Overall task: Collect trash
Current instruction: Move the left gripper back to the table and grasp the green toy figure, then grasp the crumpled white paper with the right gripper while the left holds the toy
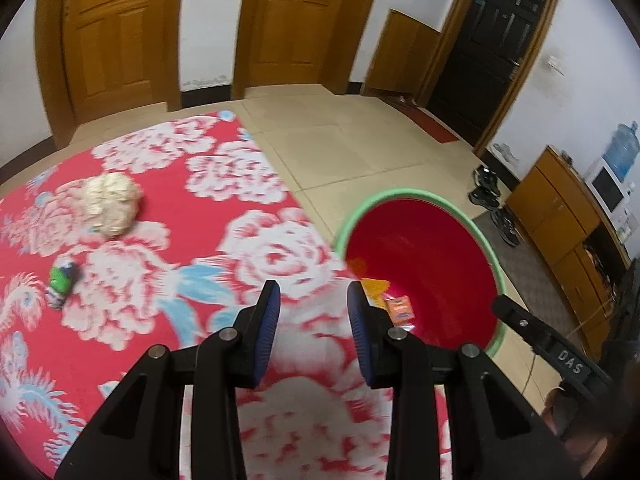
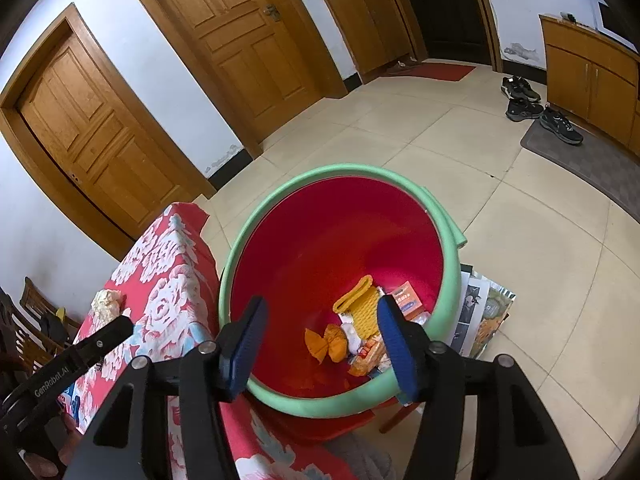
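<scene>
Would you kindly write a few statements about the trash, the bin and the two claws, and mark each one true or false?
1. The red bin has a green rim. True.
2. The bin is empty. False: wrappers and other trash lie at its bottom.
3. A crumpled paper ball lies on the floral cloth. True.
4. The left claw grips the paper ball. False: its jaws are open and empty, and the ball lies apart from it.
5. The right claw stands open above the bin. True.

Glossy red plastic bucket (image 2: pixel 340 232) with foam rim, floral cloth (image 1: pixel 160 208) covering, crumpled paper wad (image 1: pixel 112 202), wooden doors (image 2: pixel 240 40).
</scene>
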Tool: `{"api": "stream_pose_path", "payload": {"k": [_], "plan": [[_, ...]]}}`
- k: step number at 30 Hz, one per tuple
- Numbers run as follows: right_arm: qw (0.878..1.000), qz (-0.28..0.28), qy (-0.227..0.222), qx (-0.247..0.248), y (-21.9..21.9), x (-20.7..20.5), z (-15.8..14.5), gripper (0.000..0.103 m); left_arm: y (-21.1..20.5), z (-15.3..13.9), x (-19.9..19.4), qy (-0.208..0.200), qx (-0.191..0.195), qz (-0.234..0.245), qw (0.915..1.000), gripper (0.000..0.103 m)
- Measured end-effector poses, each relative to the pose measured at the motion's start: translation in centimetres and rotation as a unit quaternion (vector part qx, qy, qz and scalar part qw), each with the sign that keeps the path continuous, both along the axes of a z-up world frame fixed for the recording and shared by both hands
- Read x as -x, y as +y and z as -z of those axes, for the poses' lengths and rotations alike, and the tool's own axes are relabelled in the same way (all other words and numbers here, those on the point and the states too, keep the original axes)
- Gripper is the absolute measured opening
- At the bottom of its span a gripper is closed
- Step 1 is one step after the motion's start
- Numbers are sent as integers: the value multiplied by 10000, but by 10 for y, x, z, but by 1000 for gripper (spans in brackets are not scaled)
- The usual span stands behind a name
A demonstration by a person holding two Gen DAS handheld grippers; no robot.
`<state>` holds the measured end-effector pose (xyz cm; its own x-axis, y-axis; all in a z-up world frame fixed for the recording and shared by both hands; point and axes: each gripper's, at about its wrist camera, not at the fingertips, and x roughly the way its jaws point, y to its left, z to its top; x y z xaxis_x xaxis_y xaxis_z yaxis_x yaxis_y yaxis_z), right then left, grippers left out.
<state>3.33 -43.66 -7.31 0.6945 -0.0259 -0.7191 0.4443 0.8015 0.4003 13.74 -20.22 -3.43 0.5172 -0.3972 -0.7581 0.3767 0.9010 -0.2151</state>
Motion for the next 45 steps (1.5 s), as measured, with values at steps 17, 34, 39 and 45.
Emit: {"api": "stream_pose_path", "payload": {"k": [17, 34, 39, 45], "plan": [[9998, -138, 39, 156, 32, -6, -10, 65, 101, 0, -30, -145, -363, -974, 9945, 34], [9989, -349, 113, 285, 57, -20, -18, 65, 161, 36, -63, 146, -633, -1568, 9855, 35], [9979, -525, 92, 359, 70, -27, -23, 65, 165, 43, -64, 221, -508, -1568, 9861, 35], [9955, -846, 63, 418, 92, -41, -30, 65, 166, 45, -60, 212, -276, -1382, 9898, 29]]}}
